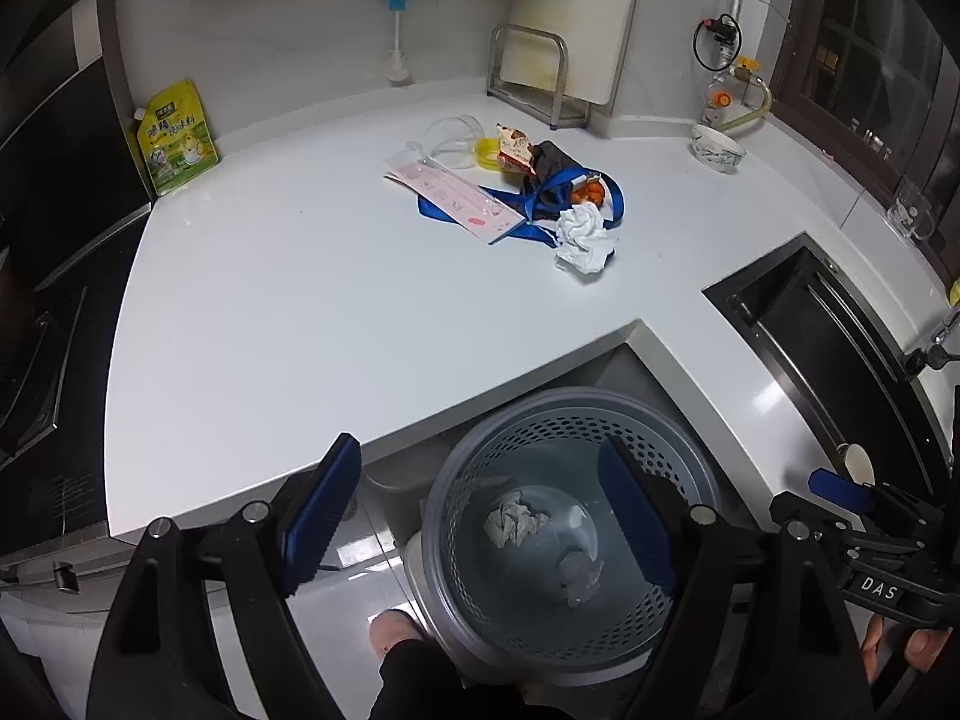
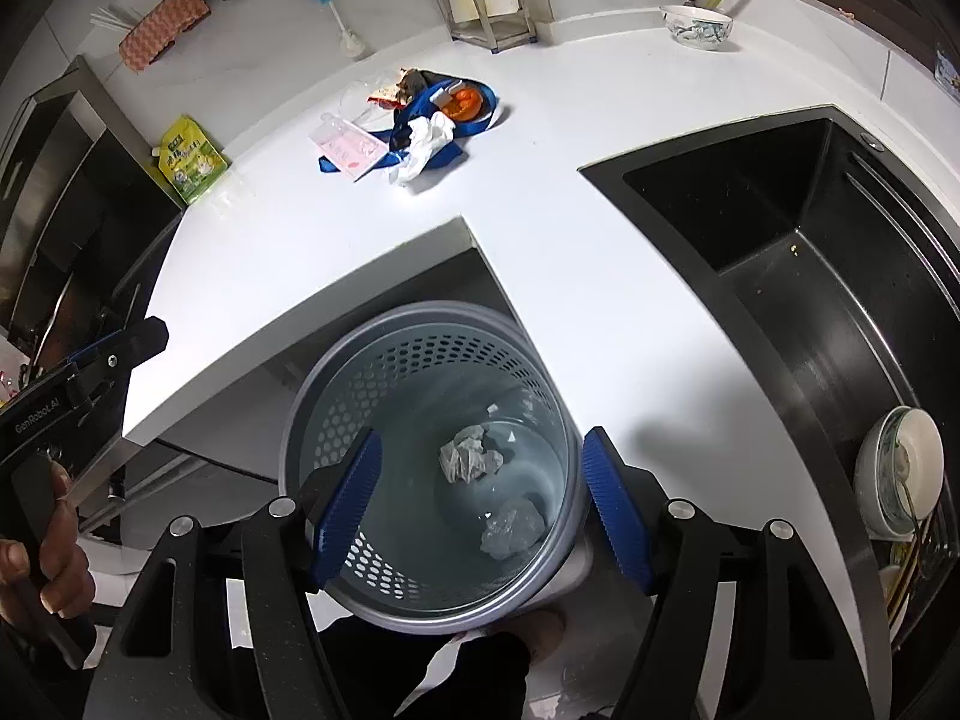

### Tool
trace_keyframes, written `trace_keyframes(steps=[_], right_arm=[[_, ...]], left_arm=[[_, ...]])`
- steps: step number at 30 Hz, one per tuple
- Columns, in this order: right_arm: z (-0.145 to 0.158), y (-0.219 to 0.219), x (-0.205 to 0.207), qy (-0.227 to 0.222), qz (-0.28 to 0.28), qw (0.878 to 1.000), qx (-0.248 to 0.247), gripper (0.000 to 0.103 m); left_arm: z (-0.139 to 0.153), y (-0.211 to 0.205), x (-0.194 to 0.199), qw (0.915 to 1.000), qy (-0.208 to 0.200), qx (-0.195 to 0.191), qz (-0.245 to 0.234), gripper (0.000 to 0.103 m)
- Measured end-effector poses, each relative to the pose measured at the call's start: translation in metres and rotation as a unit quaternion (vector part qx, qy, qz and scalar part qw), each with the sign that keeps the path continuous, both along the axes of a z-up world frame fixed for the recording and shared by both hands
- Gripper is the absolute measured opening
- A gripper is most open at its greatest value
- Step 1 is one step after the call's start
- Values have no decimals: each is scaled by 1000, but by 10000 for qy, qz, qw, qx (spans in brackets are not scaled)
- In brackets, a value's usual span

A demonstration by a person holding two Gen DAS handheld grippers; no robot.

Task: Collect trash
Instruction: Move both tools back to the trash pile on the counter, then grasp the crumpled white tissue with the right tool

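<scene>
- Both my claws, left claw (image 1: pixel 480 516) and right claw (image 2: pixel 483 504), gape wide, holding nothing, above the bin (image 2: pixel 336 372).
- Right view alone shows bowls (image 2: pixel 900 468) in the sink (image 2: pixel 750 228); trash pile (image 1: pixel 516 192) sits near the bench's (image 1: pixel 300 312) back edge.

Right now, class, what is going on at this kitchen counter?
A person is clearing trash with a gripper in each hand. The left gripper and right gripper both hang open and empty above the grey bin, which already holds crumpled paper. More trash, including a white paper wad, waits on the white counter.
</scene>
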State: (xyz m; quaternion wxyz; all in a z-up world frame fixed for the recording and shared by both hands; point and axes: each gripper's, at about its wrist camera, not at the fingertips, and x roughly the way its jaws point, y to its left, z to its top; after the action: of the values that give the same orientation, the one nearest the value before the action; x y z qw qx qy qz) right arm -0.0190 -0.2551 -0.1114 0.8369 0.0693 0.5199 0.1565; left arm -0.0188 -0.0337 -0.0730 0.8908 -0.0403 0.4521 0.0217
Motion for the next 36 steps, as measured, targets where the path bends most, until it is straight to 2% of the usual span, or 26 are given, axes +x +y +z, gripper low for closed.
trace_keyframes(steps=[8, 14, 26, 36], right_arm=[[5, 6, 17, -71, -26, 9999, 138, 67], [8, 19, 43, -125, -154, 9997, 142, 67], [0, 64, 119, -131, -700, 9974, -112, 67], [-23, 108, 186, -31, -999, 9946, -282, 67]], left_arm=[[12, 8, 13, 9998, -132, 67, 115, 83], [14, 23, 40, 9998, -166, 79, 38, 86], [7, 67, 145, 9994, -129, 232, -241, 89], [-19, 92, 218, 9984, 115, 381, -405, 90]])
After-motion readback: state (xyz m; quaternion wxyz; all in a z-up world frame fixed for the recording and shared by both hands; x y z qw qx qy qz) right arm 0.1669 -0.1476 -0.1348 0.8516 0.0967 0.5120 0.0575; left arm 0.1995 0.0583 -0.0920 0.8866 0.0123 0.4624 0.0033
